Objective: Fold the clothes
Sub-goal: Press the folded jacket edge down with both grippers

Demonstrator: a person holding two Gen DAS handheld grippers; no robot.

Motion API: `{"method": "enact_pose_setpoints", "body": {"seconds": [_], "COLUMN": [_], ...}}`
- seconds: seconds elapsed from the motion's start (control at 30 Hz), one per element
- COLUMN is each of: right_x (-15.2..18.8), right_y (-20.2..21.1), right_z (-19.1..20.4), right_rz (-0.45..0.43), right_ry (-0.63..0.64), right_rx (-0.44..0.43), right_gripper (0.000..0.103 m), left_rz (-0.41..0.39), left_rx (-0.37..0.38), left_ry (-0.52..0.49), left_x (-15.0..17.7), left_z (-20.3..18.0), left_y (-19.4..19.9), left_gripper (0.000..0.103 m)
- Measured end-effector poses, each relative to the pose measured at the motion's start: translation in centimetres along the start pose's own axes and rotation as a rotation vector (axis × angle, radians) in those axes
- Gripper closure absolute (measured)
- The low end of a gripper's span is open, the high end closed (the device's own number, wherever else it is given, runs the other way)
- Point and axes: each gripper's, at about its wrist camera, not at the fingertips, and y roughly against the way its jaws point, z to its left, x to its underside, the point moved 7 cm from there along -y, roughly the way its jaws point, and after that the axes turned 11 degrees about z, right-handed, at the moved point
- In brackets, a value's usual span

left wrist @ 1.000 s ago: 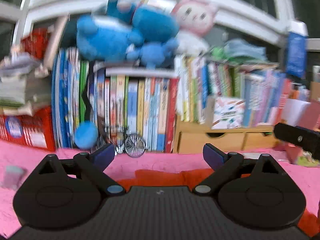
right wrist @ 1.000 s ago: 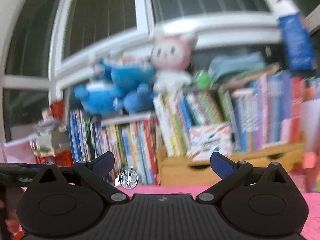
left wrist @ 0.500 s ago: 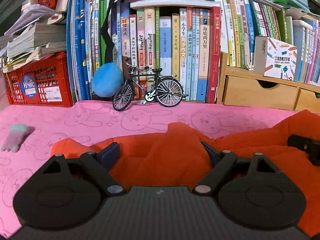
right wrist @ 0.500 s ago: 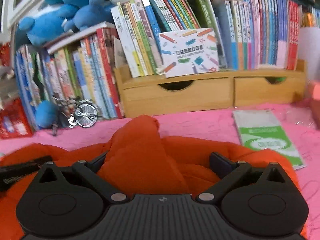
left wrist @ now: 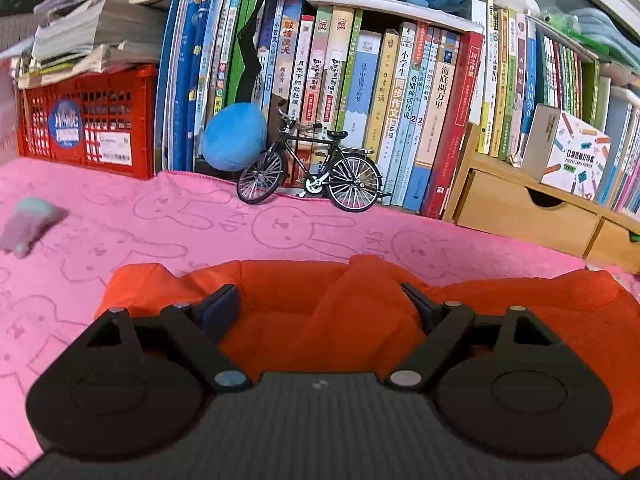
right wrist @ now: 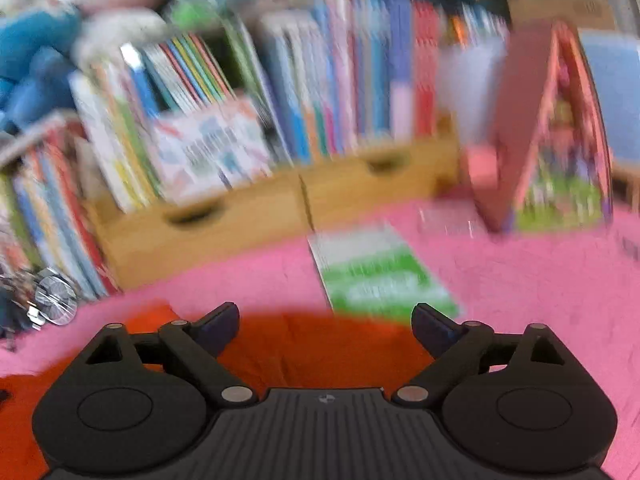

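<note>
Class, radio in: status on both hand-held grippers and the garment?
Both hand-held grippers, left and right, open. Orange garment bunched beneath. Green booklet close by.

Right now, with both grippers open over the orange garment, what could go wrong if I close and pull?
The left gripper straddles a raised ridge of the orange garment, so it may pinch several layers. The model bicycle stands just past the cloth; a tug on the pink cover might topple it. The right wrist view is motion-blurred, so aiming the right gripper is uncertain.
</note>
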Motion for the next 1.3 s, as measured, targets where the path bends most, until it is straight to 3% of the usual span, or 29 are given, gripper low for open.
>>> {"method": "enact_pose_setpoints", "body": {"seconds": [0.13, 0.23, 0.37, 0.4, 0.47, 0.53, 0.7, 0.77, 0.87, 1.17, 1.3], "right_x": [-2.4, -3.1, -0.5, 0.1, 1.2, 2.4, 4.4, 4.4, 4.4, 4.1, 3.5], "right_y": [2.5, 1.8, 0.8, 0.5, 0.1, -0.4, -1.0, -0.8, -1.7, -3.1, -2.9], "right_z": [5.5, 9.7, 10.4, 10.5, 10.7, 11.0, 10.6, 9.3, 7.2, 6.4, 4.9], "right_rz": [0.032, 0.199, 0.174, 0.167, 0.154, 0.14, 0.089, 0.048, 0.095, 0.175, 0.141], "right_ry": [0.044, -0.155, 0.016, 0.059, 0.143, 0.226, 0.398, 0.416, 0.363, 0.279, 0.188], "right_rx": [-0.4, -0.846, -0.665, -0.619, -0.528, -0.435, -0.206, -0.127, -0.127, -0.164, -0.08], "right_gripper": [0.008, 0.009, 0.013, 0.018, 0.046, 0.052, 0.047, 0.032, 0.023, 0.019, 0.02], "left_rz": [-0.011, -0.02, -0.018, -0.017, -0.013, -0.009, -0.002, -0.001, 0.001, 0.003, -0.012], "left_rx": [0.058, 0.102, 0.114, 0.113, 0.112, 0.11, 0.104, 0.102, 0.098, 0.079, 0.066], "left_ry": [0.043, 0.085, 0.098, 0.096, 0.089, 0.083, 0.089, 0.088, 0.082, 0.068, 0.078], "left_x": [-0.1, -0.1, -0.2, -0.1, -0.1, -0.1, -0.1, -0.1, -0.1, 0.0, 0.0], "left_z": [0.5, 1.0, 1.2, 1.2, 1.1, 1.0, 1.1, 1.1, 1.0, 0.8, 0.9], "left_y": [0.3, 0.4, 0.4, 0.4, 0.4, 0.3, 0.1, 0.1, 0.0, -0.1, 0.1], "left_gripper": [0.017, 0.016, 0.016, 0.015, 0.013, 0.013, 0.013, 0.013, 0.012, 0.012, 0.012]}}
